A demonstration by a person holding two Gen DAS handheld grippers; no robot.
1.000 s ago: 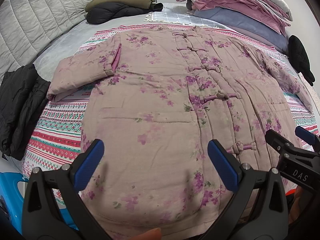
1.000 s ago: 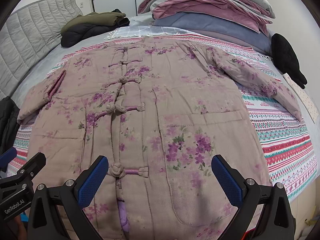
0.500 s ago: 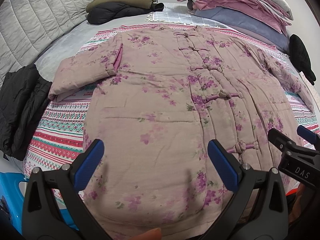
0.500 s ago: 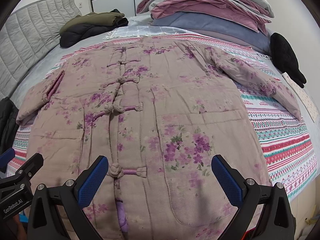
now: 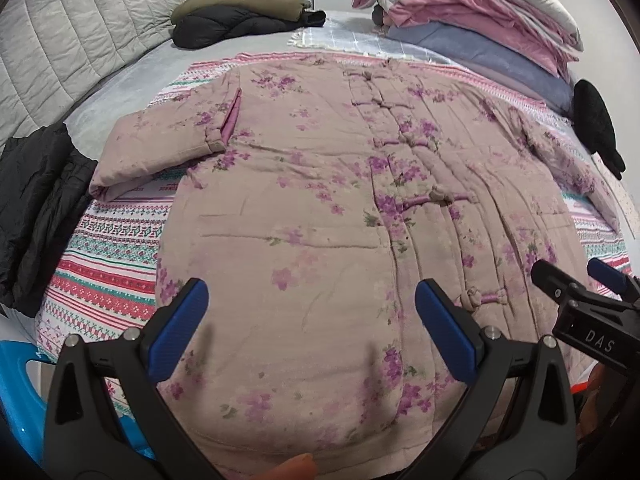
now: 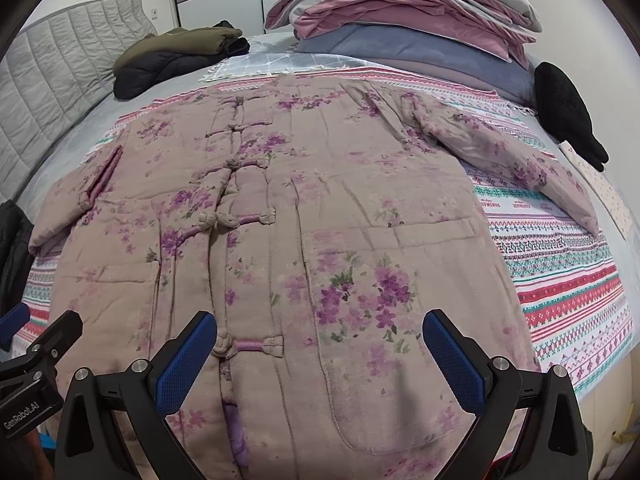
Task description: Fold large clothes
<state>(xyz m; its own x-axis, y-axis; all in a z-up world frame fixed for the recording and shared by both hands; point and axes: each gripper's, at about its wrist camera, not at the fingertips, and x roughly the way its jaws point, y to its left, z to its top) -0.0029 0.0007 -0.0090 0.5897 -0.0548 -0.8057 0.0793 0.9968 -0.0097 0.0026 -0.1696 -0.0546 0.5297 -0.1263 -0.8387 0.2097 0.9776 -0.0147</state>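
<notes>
- left wrist view: we see our left tool (image 5: 312, 326) hanging above the hem end of the padded floral coat (image 5: 328, 200), its blue fingers (image 5: 178, 334) spread wide and holding nothing.
- the coat lies flat and face up on the striped blanket (image 5: 112, 252) that covers the bed, knot buttons (image 5: 440, 196) fastened down the front.
- one sleeve (image 5: 160, 148) is folded in beside the body, pink lining showing at the cuff.
- right wrist view: our right tool (image 6: 320, 354) is also wide open and empty, above the lower front near the patch pocket (image 6: 400, 320).
- the other sleeve (image 6: 512, 164) stretches out over the blanket, away from the body.
- a stack of folded bedding (image 6: 400, 20) sits past the collar; a dark and olive jacket pile (image 6: 176, 56) lies near the quilted headboard (image 6: 60, 72).
- a black garment (image 5: 36, 212) lies at the bed's edge, beside the folded sleeve.
</notes>
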